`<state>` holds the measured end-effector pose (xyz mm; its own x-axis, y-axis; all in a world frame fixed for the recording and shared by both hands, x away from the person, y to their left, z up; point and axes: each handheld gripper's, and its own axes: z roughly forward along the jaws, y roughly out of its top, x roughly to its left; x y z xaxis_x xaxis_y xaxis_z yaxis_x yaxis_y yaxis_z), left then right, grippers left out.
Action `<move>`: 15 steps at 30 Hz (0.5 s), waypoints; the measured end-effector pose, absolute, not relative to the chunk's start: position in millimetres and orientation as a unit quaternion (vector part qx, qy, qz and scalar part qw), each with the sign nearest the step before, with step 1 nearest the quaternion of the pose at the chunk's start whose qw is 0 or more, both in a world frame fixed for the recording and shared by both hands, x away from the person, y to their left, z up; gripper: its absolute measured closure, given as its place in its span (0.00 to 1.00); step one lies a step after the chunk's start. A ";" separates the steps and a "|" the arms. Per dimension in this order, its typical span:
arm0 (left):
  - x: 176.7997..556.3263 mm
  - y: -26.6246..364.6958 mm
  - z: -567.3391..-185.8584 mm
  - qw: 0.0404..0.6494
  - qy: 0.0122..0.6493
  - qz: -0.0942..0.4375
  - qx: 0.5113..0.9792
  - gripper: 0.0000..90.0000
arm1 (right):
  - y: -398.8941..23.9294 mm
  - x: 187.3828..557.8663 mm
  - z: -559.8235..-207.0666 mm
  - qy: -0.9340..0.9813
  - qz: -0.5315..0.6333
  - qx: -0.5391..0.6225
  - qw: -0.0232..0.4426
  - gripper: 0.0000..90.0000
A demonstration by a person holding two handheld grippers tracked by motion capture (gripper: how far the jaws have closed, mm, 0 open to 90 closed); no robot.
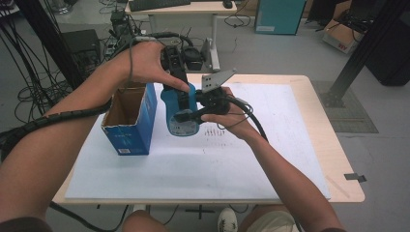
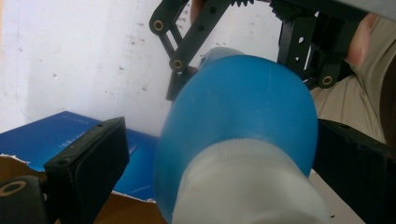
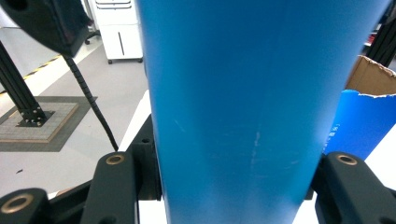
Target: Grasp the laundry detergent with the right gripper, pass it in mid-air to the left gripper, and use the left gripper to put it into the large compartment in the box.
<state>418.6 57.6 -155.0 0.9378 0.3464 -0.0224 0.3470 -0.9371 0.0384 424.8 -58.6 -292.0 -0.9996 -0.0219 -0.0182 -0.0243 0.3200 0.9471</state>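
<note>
The open blue cardboard box [image 1: 129, 118] is standing on the table [image 1: 319, 140] as the main obstacle, its mouth lying open and unblocked from above. Just to its right, the blue bottle [image 1: 181, 111] and both claws, the left claw [image 1: 186, 89] and the right claw [image 1: 186, 116], are crowding the gap, leaving almost no passage there. Farther right of the box and in front of it, the white sheet [image 1: 203, 169] is lying bare, giving wide room to pass.
</note>
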 end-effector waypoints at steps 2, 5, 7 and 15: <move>418.5 57.5 -155.3 0.020 0.174 -0.004 0.985 0.06 | -58.5 424.7 -292.1 0.813 0.582 -0.017 0.003 0.49; 418.4 57.2 -154.9 0.017 0.173 -0.008 0.985 0.06 | -58.1 424.1 -291.8 0.814 0.580 -0.017 0.003 0.49; 418.2 57.5 -155.0 0.019 0.174 -0.006 0.984 0.06 | -58.1 424.0 -291.7 0.814 0.580 -0.017 0.005 0.49; 417.7 58.0 -153.7 0.019 0.174 -0.005 0.984 0.06 | -58.1 424.9 -292.2 0.815 0.579 -0.015 0.007 0.49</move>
<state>417.7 58.0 -153.7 0.9391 0.3431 -0.0172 0.3435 -0.9385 0.0364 424.9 -58.1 -292.2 -0.9994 -0.0161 -0.0293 -0.0329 0.3290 0.9438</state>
